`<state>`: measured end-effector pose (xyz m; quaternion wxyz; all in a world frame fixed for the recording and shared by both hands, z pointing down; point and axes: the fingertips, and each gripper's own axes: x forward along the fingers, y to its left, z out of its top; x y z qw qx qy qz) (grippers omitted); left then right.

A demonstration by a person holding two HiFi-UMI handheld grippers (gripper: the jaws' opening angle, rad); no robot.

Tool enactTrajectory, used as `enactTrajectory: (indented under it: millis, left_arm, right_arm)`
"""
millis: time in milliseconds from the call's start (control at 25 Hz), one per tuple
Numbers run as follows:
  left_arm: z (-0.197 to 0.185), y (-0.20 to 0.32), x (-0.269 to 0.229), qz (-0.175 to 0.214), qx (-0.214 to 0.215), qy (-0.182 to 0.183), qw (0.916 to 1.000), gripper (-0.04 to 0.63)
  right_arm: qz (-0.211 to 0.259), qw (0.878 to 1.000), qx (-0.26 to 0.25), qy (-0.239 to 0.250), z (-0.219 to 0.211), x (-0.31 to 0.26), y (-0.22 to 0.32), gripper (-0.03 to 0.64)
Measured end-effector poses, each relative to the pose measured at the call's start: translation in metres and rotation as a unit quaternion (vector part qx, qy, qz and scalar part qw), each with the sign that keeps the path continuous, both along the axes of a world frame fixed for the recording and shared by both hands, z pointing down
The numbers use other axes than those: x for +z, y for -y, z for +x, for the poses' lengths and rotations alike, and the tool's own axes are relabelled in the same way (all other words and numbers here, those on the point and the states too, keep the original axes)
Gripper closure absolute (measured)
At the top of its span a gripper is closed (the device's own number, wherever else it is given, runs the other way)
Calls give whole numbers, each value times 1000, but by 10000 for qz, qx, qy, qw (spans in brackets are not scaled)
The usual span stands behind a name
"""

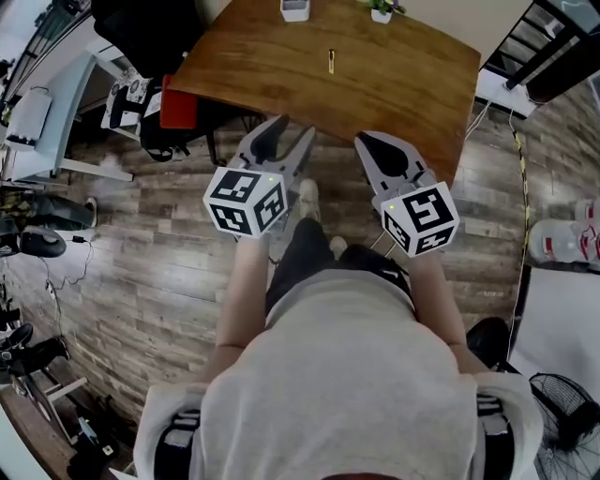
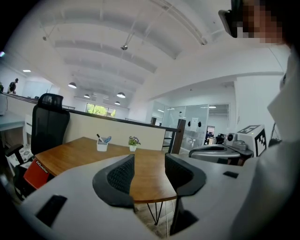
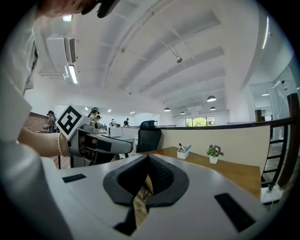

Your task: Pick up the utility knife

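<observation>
Fingers [image 2: 119, 176] on the left gripper [image 2: 149, 174] are spread wide with nothing between them, just bare desk [image 1: 394, 84] showing through the gap. Over on the right gripper [image 3: 149, 164] the fingers are pressed together, tips meeting, and they hold nothing.

And the utility knife [image 1: 331, 61]? It's lying out on the wooden top, a slim pale stick toward the middle, untouched and all on its own. Both grippers hover on the near side of the knife, just at the desk's front edge and well apart from the knife. So nothing of the pickup is done yet: by my reading the whole reach, the closing on the handle and the lift are all to come.

Around the knife it's tidy. Beyond it, at the far edge, sits a white pen cup [image 1: 294, 9], and further right of that a small potted plant [image 1: 381, 11]. Away to the knife's left, off the desk's corner, there's a red seat [image 1: 178, 103] and a black office chair [image 2: 49, 126]. Nothing lies between grippers and knife, so it looks like a clear run in.
</observation>
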<state>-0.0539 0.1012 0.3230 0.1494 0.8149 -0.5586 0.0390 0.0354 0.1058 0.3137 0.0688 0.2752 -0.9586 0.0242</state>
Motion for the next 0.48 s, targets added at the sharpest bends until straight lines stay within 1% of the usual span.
enactTrajectory:
  millis: [160,320,480]
  left_arm:
    - [-7,34,5,-69,94,-12,9999,388]
    - [-13,74,13,-110,288,-68,9995,393]
    - [-18,123,10,-67,556,-33,9984,396]
  right_arm:
    - [-6,9999,106,-19,-7,1,34,606]
    - [-116,9991,394,49,-6,7,68,606]
    - [-77,9977,678,-6,-12,6,116,606]
